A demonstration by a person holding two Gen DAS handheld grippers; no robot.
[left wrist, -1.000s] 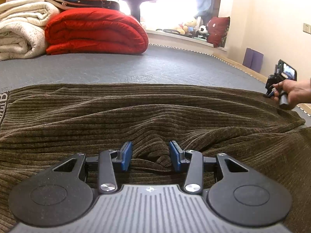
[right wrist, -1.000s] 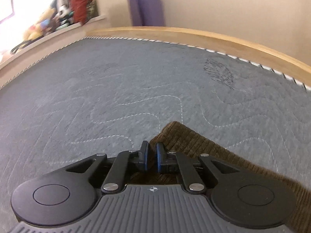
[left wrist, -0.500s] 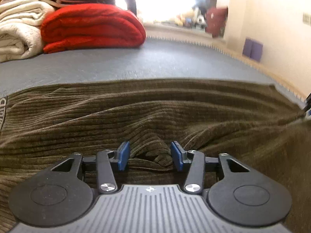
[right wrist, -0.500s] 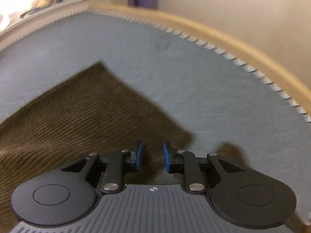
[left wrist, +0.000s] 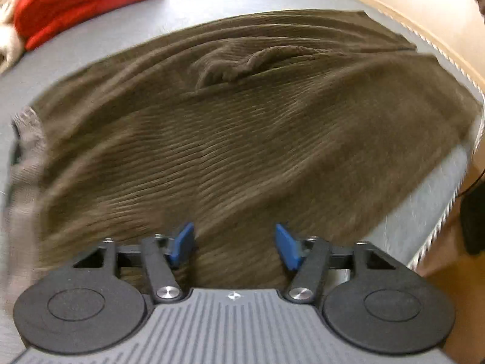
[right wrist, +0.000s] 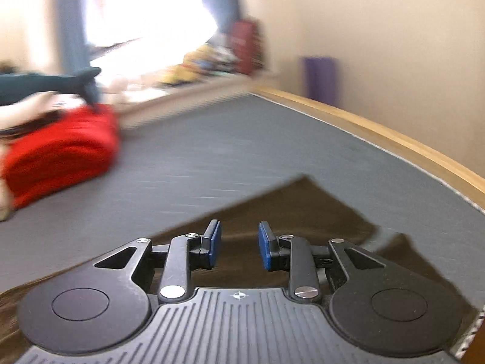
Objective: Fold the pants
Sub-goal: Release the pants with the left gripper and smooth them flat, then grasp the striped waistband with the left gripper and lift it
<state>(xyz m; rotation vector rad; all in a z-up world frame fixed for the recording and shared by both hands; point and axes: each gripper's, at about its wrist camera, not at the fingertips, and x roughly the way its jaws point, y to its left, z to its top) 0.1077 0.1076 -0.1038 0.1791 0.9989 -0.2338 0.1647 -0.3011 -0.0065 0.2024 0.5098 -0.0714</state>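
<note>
Brown corduroy pants (left wrist: 242,139) lie spread across the grey mattress (left wrist: 194,6), with a bunched ridge near their far middle. My left gripper (left wrist: 235,244) is open and empty, raised above the near edge of the pants. In the right wrist view a corner of the pants (right wrist: 297,209) lies flat on the mattress (right wrist: 212,157). My right gripper (right wrist: 238,247) is open and empty just above that cloth.
A folded red quilt (left wrist: 88,3) and white blankets (left wrist: 7,39) sit at the far left; the quilt also shows in the right wrist view (right wrist: 57,154). A wooden bed rail (right wrist: 379,133) runs along the right side. The mattress edge (left wrist: 448,209) drops off at right.
My left gripper has opened wider, lifted and tipped down over the pants. My right gripper has let go of the pant corner, opened, and swung to face the window.
</note>
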